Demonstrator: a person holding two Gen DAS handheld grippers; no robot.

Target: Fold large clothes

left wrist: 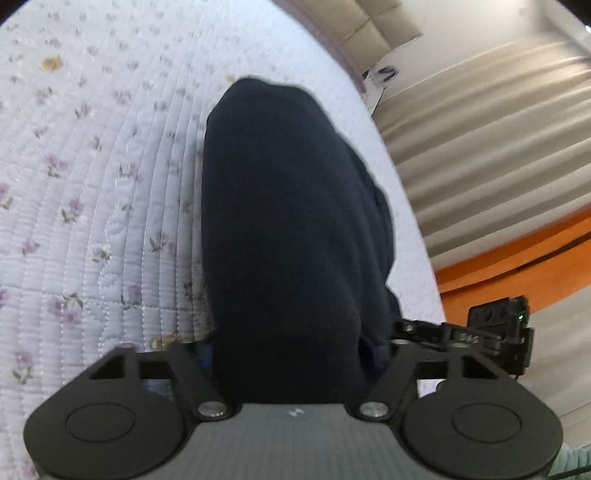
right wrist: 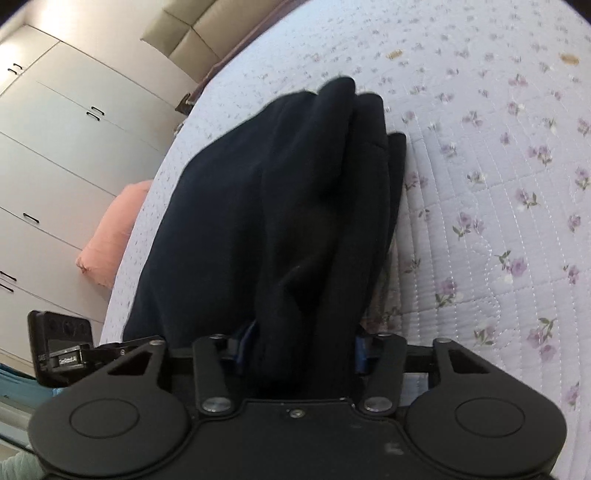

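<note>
Right, one dark navy garment (left wrist: 295, 236) lies bunched in a long heap on the bed (left wrist: 92, 177), and both tools are into it at once. From the left wrist view, the left gripper (left wrist: 291, 354) has cloth bulging up between its jaws, filling the gap and hiding the fingertips entirely; the jaws look clamped on that bundle. From the right wrist view, same story: the right gripper (right wrist: 299, 354) has a thick fold of the garment (right wrist: 280, 221) packed between its jaws, blue pads just peeping out either side of the cloth, so it grips too.

Counting up: one garment, two grippers, one bed. No earlier view to compare with.

Around it: the quilt (right wrist: 498, 184) under the garment is pale with small purple flowers, stitched in lines, with a couple of brownish marks near its far part. Off the bed's edge in the right view, one pink cushion (right wrist: 110, 232) sits low beside the mattress, and white wardrobe doors (right wrist: 66, 129) with dark handles run behind it. A beige padded headboard (right wrist: 192, 33) stands at the far end. In the left view, pale curtains (left wrist: 480, 147) hang beside the bed, with an orange band (left wrist: 517, 254) below them. Each view catches the other tool's black camera block at the edge. Nothing else lies on the quilt near the garment; the heaped cloth itself blocks sight of the fingertips.
</note>
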